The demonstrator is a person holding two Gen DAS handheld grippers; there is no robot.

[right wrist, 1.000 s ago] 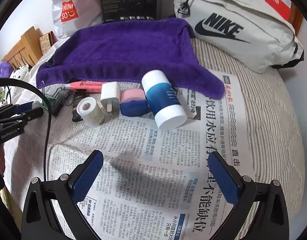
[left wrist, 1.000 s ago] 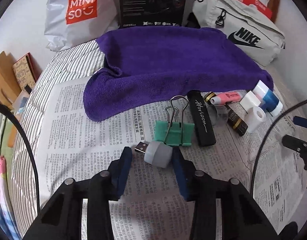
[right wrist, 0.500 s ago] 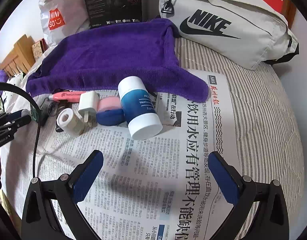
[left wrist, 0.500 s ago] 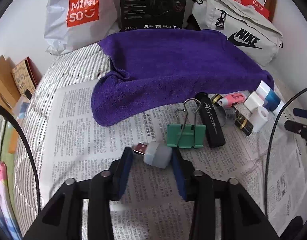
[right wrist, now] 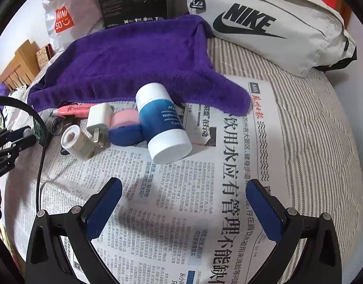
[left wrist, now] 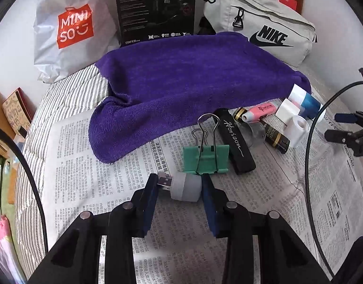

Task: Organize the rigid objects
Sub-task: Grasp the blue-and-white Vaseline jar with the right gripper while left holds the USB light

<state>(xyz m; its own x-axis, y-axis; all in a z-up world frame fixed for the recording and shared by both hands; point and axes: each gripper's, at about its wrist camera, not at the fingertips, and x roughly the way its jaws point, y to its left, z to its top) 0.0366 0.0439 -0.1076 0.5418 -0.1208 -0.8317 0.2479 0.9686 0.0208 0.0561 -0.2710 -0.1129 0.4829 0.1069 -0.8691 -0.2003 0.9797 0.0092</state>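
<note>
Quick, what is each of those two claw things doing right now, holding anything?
Left gripper: its fingers have just been closing and now pinch the small grey USB plug.
Right gripper: open wide, holding nothing, above the newspaper.

- 1 purple towel [left wrist: 193,90]
- 1 newspaper sheet [right wrist: 205,213]
- 1 green binder clip [left wrist: 206,158]
- 1 grey USB plug-in [left wrist: 183,187]
- 1 black "Horizon" stick [left wrist: 235,142]
- 1 pink marker [left wrist: 259,112]
- 1 white wall charger [right wrist: 99,118]
- 1 blue/white bottle [right wrist: 162,123]
- 1 small white roll [right wrist: 76,143]
- 1 pink/blue case [right wrist: 125,130]
- 2 bags: Miniso [left wrist: 70,30], Nike [right wrist: 264,21]
- 1 black box [left wrist: 155,9]
</note>
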